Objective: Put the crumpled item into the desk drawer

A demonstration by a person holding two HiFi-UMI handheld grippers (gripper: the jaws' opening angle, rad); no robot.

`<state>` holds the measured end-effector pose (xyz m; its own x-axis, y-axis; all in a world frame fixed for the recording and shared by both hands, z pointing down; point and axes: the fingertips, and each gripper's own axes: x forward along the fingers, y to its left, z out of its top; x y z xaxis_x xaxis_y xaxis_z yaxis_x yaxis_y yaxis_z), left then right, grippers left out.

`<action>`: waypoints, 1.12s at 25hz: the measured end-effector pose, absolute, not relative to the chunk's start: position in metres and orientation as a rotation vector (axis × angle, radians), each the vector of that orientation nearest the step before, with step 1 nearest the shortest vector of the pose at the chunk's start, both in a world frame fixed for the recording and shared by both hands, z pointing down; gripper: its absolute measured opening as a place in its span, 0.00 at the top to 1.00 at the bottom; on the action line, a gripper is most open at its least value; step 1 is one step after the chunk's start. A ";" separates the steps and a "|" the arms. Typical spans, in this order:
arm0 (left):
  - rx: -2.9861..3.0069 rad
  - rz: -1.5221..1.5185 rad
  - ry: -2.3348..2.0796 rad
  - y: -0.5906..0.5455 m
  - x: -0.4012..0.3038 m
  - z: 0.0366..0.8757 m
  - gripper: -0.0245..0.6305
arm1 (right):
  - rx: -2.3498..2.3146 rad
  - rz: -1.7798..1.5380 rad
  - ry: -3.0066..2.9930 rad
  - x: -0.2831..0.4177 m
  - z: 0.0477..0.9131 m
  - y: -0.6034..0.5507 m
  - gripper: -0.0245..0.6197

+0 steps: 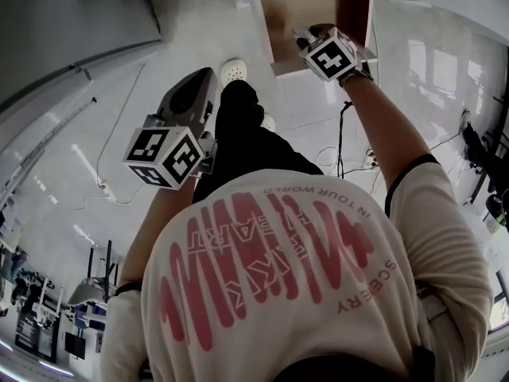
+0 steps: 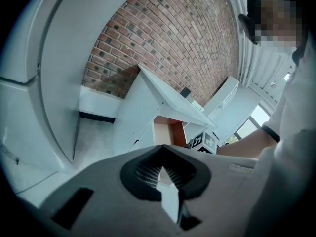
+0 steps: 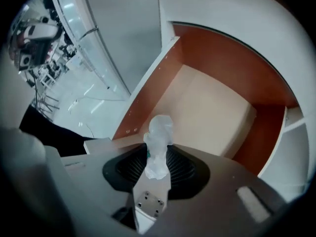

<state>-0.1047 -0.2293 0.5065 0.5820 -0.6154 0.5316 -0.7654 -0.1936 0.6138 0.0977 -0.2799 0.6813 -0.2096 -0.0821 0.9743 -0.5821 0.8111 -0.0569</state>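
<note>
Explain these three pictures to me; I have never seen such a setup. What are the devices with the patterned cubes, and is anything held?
No robot here: a person holds a gripper in each hand; the marker cubes are part of them. The head view looks steeply down from the person's head, past their shirt, at the left gripper and the right gripper above a pale floor. The other two pictures come from a camera riding on each gripper. The right gripper view shows its jaws closed on the crumpled item, a whitish wad, over the open desk drawer, whose wooden bottom looks bare. The left gripper view shows jaws together with nothing between them, facing a white desk and a brick wall.
</note>
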 end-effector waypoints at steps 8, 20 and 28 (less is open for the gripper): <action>1.876 0.244 -1.120 -0.233 -0.128 0.532 0.96 | 0.288 0.314 -1.612 0.103 0.725 -0.278 0.75; 1.854 0.254 -1.124 -0.246 -0.135 0.552 0.96 | 0.312 0.413 -1.564 0.108 0.760 -0.284 0.74; 1.833 0.252 -1.117 -0.242 -0.128 0.558 0.96 | 0.288 0.475 -1.535 0.109 0.768 -0.282 0.73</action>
<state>-0.1283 -0.2421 0.5582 0.5627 -0.5857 0.5833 -0.7796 -0.1412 0.6102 0.1090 -0.2824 0.7679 -0.0279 0.1139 0.9931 -0.4666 0.8771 -0.1137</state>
